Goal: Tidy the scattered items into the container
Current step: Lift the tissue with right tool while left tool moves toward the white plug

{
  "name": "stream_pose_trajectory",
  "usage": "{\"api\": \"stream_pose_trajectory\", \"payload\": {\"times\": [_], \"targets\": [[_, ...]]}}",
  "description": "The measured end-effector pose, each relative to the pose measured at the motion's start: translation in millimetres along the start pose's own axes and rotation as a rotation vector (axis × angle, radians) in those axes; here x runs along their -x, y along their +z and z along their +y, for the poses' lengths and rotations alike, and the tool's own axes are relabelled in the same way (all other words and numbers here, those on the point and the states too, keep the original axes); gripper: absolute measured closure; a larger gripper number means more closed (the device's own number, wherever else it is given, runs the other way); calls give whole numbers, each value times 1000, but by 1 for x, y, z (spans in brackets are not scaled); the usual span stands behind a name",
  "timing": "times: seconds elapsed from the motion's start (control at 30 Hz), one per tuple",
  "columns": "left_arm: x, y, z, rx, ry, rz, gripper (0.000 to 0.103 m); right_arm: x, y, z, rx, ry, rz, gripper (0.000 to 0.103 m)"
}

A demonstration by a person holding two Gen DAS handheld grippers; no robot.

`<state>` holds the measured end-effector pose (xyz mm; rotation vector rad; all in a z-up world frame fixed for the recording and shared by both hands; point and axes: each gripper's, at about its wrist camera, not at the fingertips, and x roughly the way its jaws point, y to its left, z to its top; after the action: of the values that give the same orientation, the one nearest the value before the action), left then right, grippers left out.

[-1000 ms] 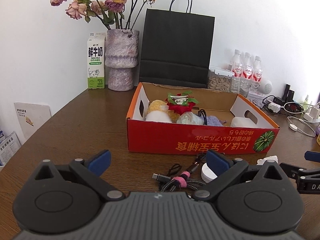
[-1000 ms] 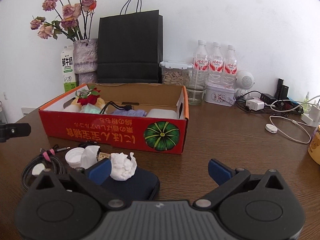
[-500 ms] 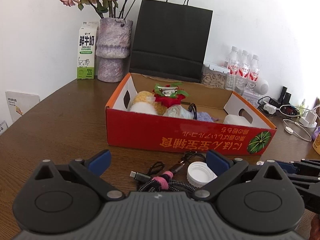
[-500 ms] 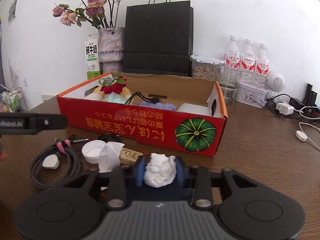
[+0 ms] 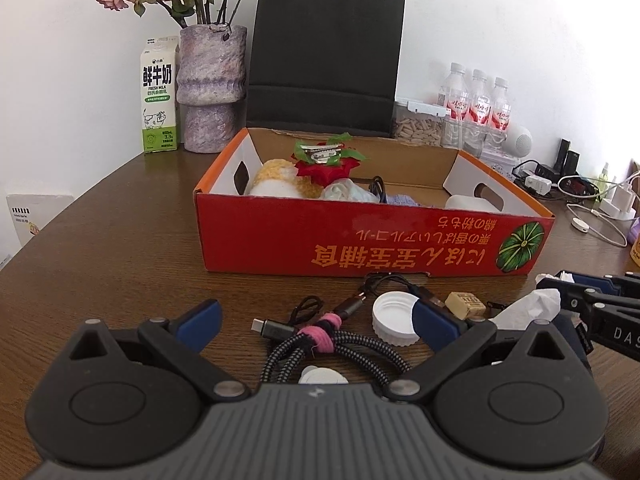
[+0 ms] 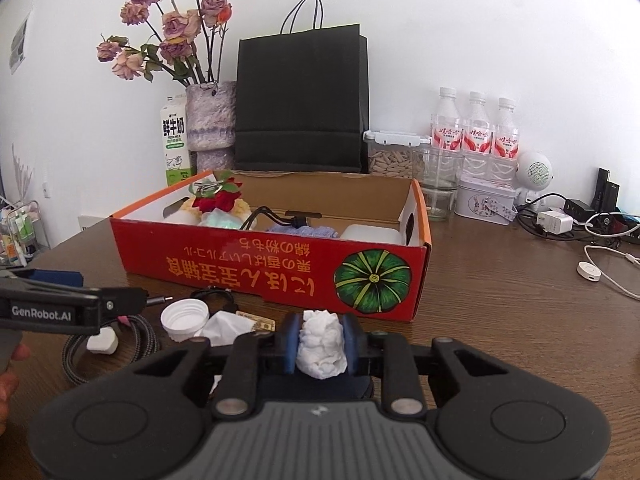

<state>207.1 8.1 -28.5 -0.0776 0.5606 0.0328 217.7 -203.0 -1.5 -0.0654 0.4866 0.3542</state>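
A brown wooden table [image 5: 120, 248] is set against a white wall, and a red cardboard box [image 5: 360, 236] printed with a green pumpkin is stood near its middle. Behind the box a black paper bag [image 6: 302, 100], a vase of dried roses [image 5: 210, 88], a milk carton [image 5: 159, 96] and 3 water bottles [image 6: 476, 132] are lined up.

The box is already partly filled — a yellow-and-white knitted piece [image 5: 276, 180], a red fabric flower [image 5: 328, 162] and a black cable [image 6: 276, 216] can be made out inside.

In front of the box, loose items are spread on the table: a braided cable [image 5: 320, 344] bound with a pink tie, a white bottle cap [image 5: 394, 318], a small wrapped candy [image 5: 466, 304] and a crumpled tissue [image 5: 528, 308].

The right gripper [image 6: 322, 342] is clenched on a white paper wad [image 6: 322, 344], pinched between its blue pads just in front of the box. The left gripper [image 5: 316, 320] is held spread wide above the braided cable, gripping nothing.
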Motion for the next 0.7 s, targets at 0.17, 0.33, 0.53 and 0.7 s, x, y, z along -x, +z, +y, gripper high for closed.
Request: {"api": "stream_pose_trajectory", "payload": {"times": [0.17, 0.33, 0.53, 0.7], "targets": [[-6, -7, -2, -37, 20, 61, 0, -1, -1, -2, -12, -15, 3, 81], [-8, -9, -5, -52, -3, 86, 0, -2, -1, -1, -7, -21, 6, 81], [-11, -13, -11, -75, -4, 116, 0, -4, -2, -1, -9, -24, 15, 81], [-11, -14, -13, -75, -1, 118, 0, -5, -4, 2, 3, -25, 21, 81]]}}
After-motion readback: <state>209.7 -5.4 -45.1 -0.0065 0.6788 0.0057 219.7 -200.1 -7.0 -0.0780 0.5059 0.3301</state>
